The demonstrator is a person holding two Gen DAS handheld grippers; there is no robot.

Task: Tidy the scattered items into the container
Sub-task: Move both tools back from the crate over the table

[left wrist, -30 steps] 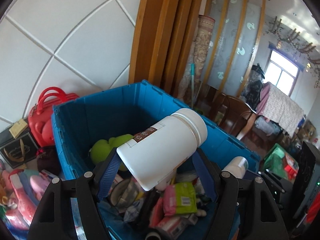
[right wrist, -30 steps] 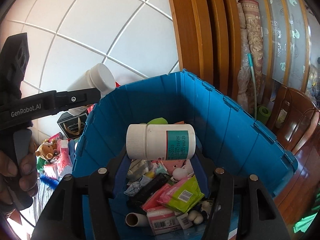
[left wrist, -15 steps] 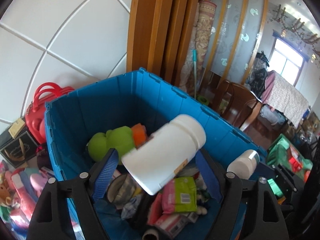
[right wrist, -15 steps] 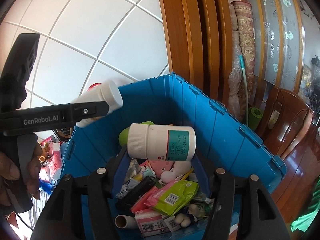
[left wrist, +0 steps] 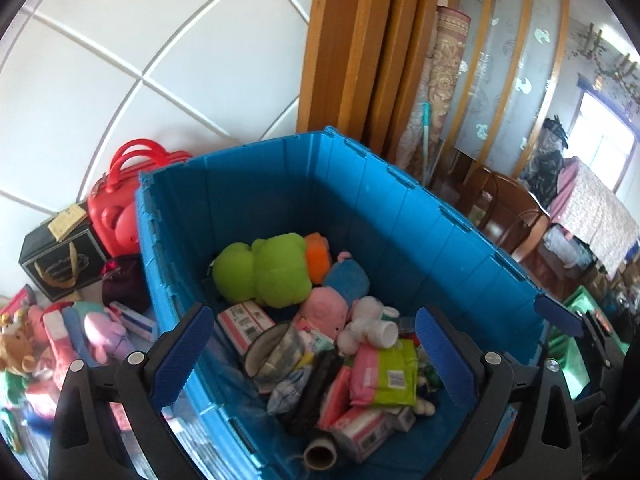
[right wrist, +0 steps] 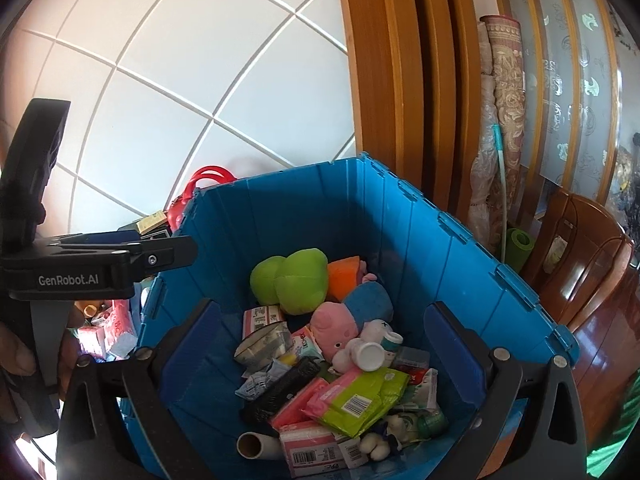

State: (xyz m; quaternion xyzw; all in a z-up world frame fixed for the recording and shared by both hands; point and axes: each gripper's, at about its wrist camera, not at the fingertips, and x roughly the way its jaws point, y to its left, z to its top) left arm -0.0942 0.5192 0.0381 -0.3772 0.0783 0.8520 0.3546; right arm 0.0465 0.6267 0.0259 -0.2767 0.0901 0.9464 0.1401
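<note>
Both tools, left (left wrist: 312, 356) and right (right wrist: 318, 354), wide, empty above blue bin (left wrist: 440, 220). Remaining pink plush (left wrist: 100, 332): light, soft; pinch mid-body.

The floor (left wrist: 92, 294) carries a blue bin (left wrist: 400, 216) at centre. At nine o'clock of it lie a black box (left wrist: 60, 264), a red case (left wrist: 120, 208) behind that, a dark pouch (left wrist: 122, 284), and a blurred heap of soft toys (left wrist: 60, 340) and small packets (left wrist: 134, 318) at eight o'clock.
</note>
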